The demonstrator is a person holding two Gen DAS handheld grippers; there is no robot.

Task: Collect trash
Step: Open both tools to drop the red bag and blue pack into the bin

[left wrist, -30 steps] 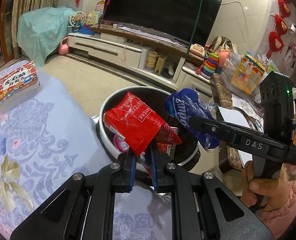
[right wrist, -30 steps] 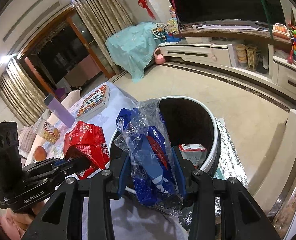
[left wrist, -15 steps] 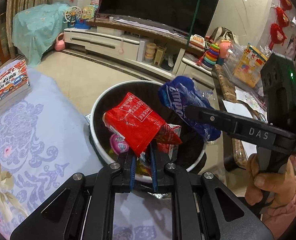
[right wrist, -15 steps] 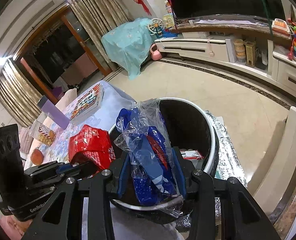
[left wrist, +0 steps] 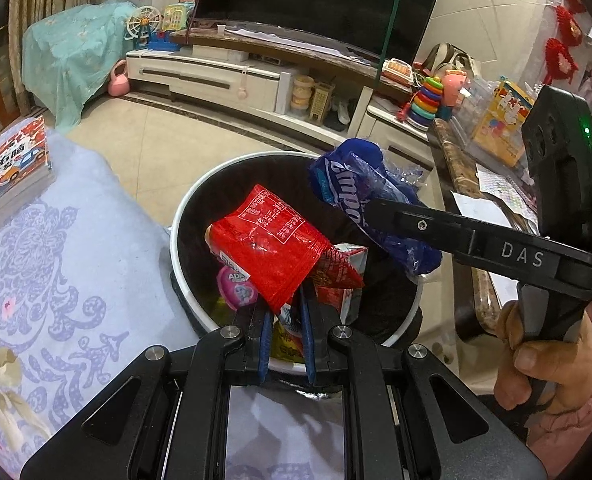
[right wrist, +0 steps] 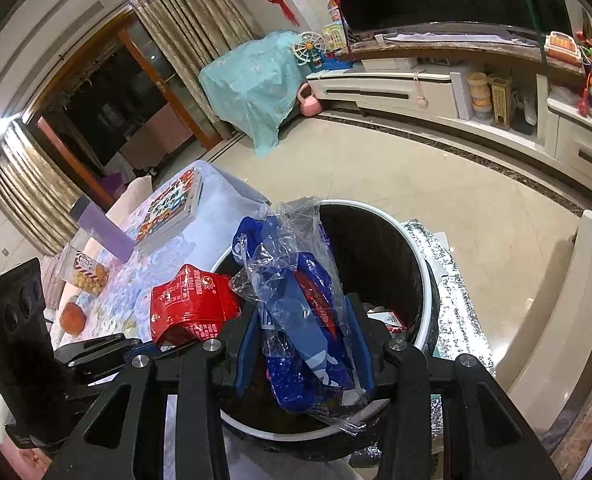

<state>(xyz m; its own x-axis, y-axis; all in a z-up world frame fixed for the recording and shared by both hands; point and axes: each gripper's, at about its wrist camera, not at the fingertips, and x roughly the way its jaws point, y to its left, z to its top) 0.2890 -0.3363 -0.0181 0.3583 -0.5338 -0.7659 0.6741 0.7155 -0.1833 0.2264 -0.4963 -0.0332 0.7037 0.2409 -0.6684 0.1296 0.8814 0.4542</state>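
Both wrappers are held over the mouth of the trash bin (left wrist: 183,216), which reads as staging for a drop; neither has been released.

Left gripper (left wrist: 283,300), lower centre of the left wrist view: jaws pinched fully together on the bottom corner of the red snack packet (left wrist: 269,246), which stands up and leans to the upper left, above the bin's contents.

Right gripper (right wrist: 308,340), lower centre of the right wrist view: jaws part open, pads pressing the sides of a bulkier blue wrapper (right wrist: 304,320) with loose clear film trailing from it. It sits over the bin's near rim, centre of frame.

Count: two grippers, two wrappers in hand. Inside the bin, a pink round lid (left wrist: 235,288) and a red-and-white carton (left wrist: 346,276) are visible; further litter beneath cannot be counted.

On the patterned tablecloth (left wrist: 75,280), left of frame: one book (left wrist: 9,164). One hand (left wrist: 536,356) shows at lower right.
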